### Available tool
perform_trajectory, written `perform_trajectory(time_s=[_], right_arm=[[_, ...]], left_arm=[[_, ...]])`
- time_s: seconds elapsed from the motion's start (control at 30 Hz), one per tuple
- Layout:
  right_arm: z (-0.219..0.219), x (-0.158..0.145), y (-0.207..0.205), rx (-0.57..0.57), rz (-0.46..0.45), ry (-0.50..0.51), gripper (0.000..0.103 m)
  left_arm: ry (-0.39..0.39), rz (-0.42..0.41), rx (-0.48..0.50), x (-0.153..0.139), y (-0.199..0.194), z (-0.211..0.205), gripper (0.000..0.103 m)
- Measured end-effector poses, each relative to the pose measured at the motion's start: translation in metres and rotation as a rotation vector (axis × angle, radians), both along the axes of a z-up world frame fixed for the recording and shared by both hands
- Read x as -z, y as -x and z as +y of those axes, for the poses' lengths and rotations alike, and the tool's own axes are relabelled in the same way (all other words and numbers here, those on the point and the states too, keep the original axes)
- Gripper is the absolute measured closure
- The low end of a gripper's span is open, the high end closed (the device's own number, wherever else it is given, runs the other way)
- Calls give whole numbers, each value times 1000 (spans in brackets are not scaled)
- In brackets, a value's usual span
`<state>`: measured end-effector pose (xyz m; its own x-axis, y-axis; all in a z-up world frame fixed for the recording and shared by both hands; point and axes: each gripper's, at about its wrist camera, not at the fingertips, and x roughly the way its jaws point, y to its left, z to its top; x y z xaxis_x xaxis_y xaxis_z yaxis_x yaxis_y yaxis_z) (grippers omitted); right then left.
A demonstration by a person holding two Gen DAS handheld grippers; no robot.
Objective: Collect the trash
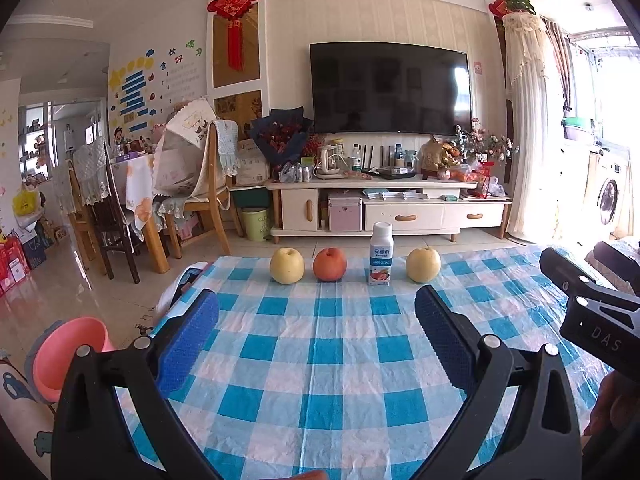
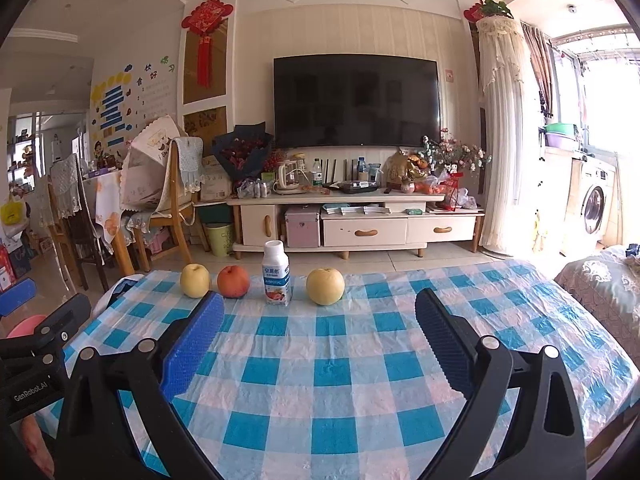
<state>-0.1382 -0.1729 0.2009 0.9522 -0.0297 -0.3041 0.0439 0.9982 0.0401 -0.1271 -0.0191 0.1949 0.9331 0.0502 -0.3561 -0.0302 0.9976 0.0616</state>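
A small white yogurt bottle (image 1: 381, 254) with a blue label stands upright at the far edge of the blue-checked table (image 1: 320, 360); it also shows in the right wrist view (image 2: 276, 273). My left gripper (image 1: 317, 312) is open and empty, well short of the bottle. My right gripper (image 2: 319, 314) is open and empty, with the bottle ahead and to the left. A pink bin (image 1: 66, 354) stands on the floor left of the table.
Two yellow pears (image 1: 286, 265) (image 1: 423, 265) and a red apple (image 1: 329, 264) flank the bottle in a row. The right gripper's body (image 1: 592, 312) shows at the right edge of the left view. Chairs (image 1: 192, 204) and a TV cabinet (image 1: 384, 208) stand beyond the table.
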Motion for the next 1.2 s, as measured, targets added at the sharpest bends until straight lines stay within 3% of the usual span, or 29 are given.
perform_trajectory(time_s=[0.43,0.87,1.0,1.1,1.2], right_arm=[[5,12,-13,-8,7,43,8],[24,29,-33,-34,56,84,8],[31,44,-50,-60,125,65,7],[36,65,-74,-79,225,26,7],[42,94,-104,-76,340,19,7]], left_arm=[[2,5,6,5,-6,-4,4],[28,60,-4,35,-30,9,4],[17,117,-27,55,-52,18,4],[13,193,-58,81,-76,25,4],[67,307,-94,114,-104,36,4]])
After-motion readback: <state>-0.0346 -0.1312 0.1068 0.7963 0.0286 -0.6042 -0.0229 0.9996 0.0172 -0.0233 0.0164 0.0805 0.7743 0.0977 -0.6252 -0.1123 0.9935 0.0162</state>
